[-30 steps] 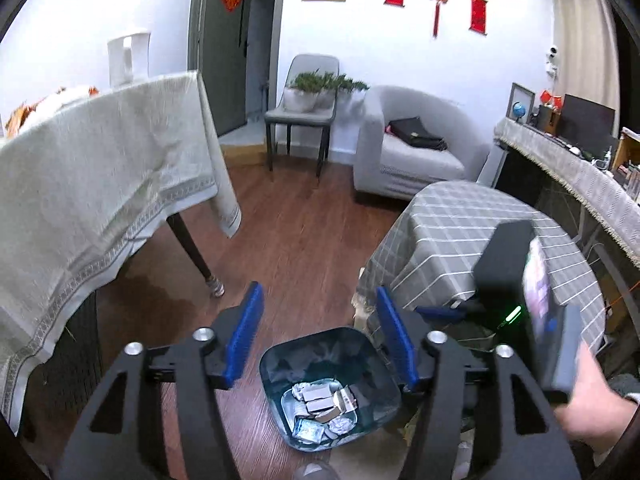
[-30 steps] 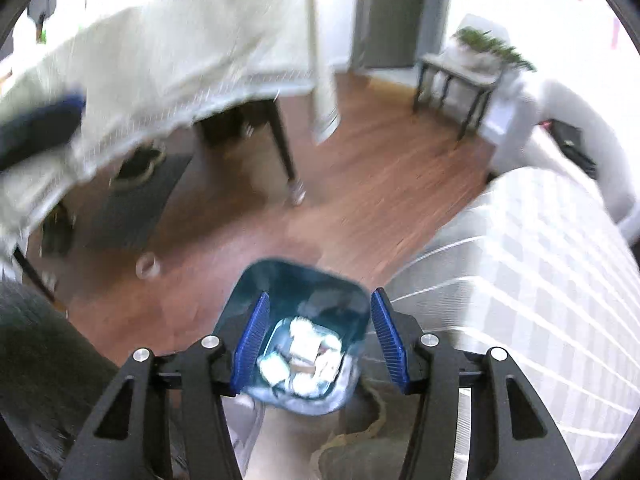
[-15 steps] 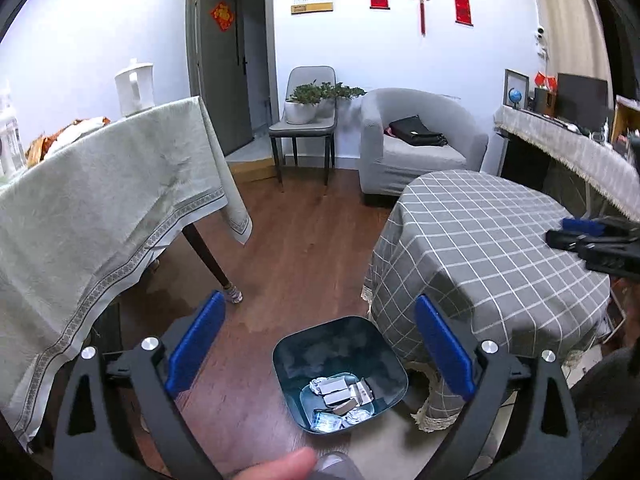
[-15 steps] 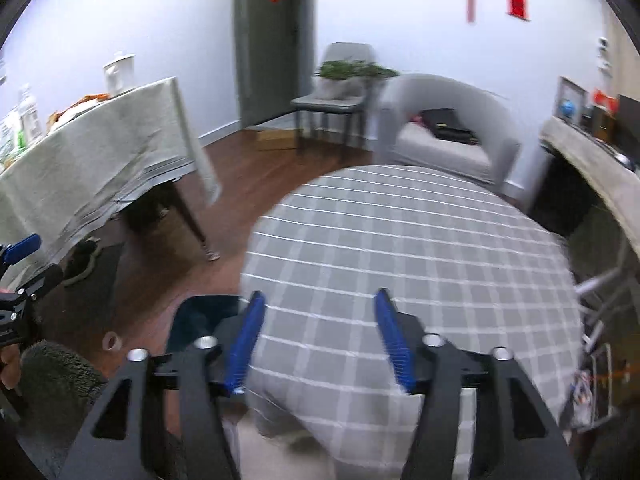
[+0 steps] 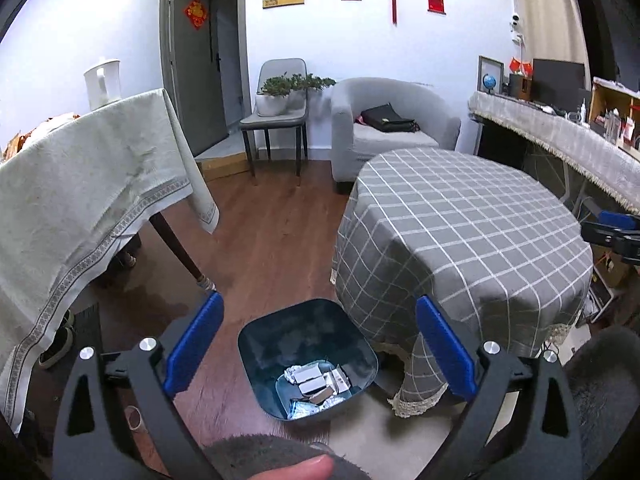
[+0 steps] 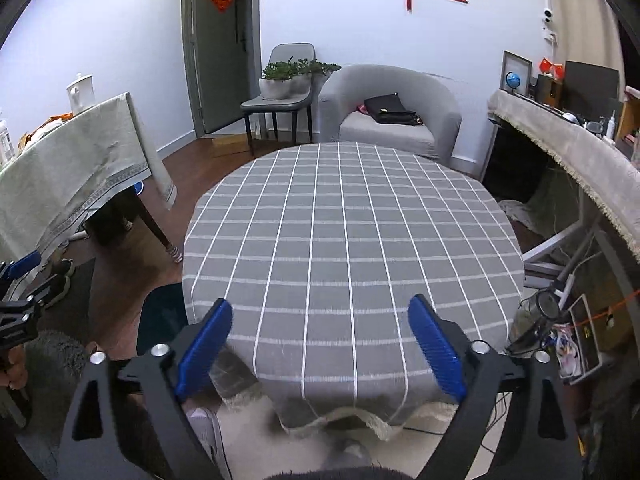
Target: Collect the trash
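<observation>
The left gripper [image 5: 316,344] hangs with its blue pads spread wide and nothing between them, looking down at the dark bin [image 5: 308,360] on the wooden floor. The bin stands just beside the round table [image 5: 460,232], at the foot of its hanging checked cloth on the side toward the doorway. In the bottom of the bin lies the trash [image 5: 316,388], a small heap of crumpled foil and silvery wrappers, all inside the rim. The right gripper [image 6: 320,344] is likewise wide apart and empty, held over the near edge of the round table, facing across it toward the grey armchair [image 6: 388,116]. From that view the checked tabletop shows bare cloth wherever it is visible, with no wrapper or scrap on it; only a dark corner of the bin peeks out at the table's left flank. My judgement is that the deposit step is finished and the work stands at a check or a search for anything left over. The next move would call for scanning around the round table, the floor by it and the cloth-covered long table [image 5: 80,184] farther from it, then carrying any find back over the bin's mouth before the pads part.
</observation>
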Motion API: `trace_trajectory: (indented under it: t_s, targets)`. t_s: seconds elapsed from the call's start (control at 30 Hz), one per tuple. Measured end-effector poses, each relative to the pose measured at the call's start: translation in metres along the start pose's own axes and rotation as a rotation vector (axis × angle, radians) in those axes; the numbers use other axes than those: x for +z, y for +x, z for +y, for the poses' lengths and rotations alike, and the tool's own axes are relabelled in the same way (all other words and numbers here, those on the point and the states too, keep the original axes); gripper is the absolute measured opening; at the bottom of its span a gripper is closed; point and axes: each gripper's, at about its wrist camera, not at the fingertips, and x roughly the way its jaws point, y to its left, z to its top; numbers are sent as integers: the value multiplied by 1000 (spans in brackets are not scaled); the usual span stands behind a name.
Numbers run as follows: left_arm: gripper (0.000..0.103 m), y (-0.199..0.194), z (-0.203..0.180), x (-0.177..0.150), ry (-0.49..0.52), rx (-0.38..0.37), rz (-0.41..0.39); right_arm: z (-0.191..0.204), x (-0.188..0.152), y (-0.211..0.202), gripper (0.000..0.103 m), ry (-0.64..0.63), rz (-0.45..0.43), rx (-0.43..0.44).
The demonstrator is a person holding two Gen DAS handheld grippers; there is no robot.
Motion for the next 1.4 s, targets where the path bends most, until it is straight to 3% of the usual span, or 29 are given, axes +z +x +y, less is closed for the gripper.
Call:
trace_trajectory:
  t_s: [0.07, 0.43, 1.4]
  targets:
    - [99, 1, -3, -3, 6, 14, 1, 1, -8, -1, 96, -18, 4, -4]
    - [99, 14, 8, -10, -48, 17, 47, 15, -20, 1, 99, -49, -26, 44]
    - [99, 15, 11, -9, -75, 6, 52, 25, -22, 4, 99, -75, -16, 57]
